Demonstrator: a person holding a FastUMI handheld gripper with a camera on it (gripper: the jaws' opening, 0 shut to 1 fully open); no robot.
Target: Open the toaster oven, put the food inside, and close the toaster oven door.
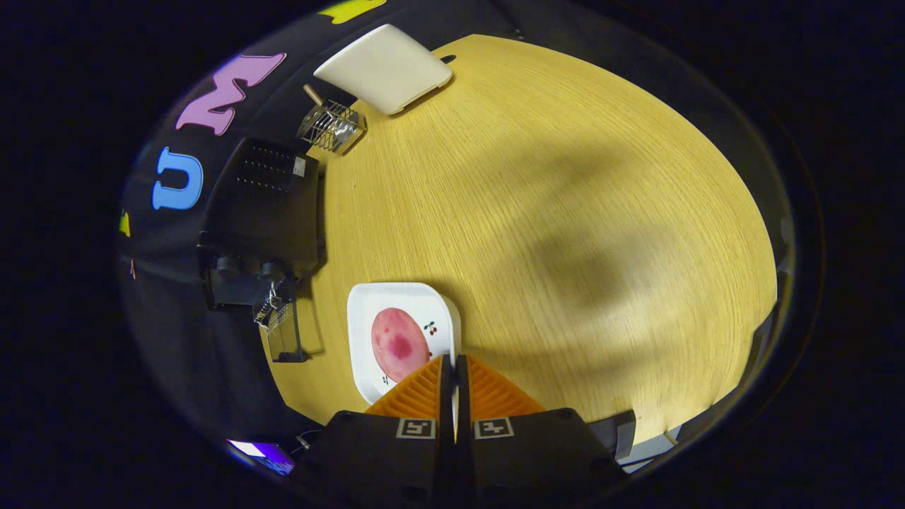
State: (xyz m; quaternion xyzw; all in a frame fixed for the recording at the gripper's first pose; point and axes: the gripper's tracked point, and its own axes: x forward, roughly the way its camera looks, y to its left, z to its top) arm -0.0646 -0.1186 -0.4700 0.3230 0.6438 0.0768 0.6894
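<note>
Gripper (453, 367) is pinched nearly closed with nothing in it. The food (399, 344), a pinkish round slice, sits on the white plate (403, 295) just ahead of the fingers around 11 o'clock. Looks thin, soft and light, probably slippery, so I'd pinch its edge gently. The oven (261, 205) is further off at 10 o'clock, door (281, 332) looks open.

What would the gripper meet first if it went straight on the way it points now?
Probably the white plate's near corner: the gripper, fingers shut on nothing, sits just over that edge, beside the pink food. Beyond is bare table. Depth is unclear.
</note>
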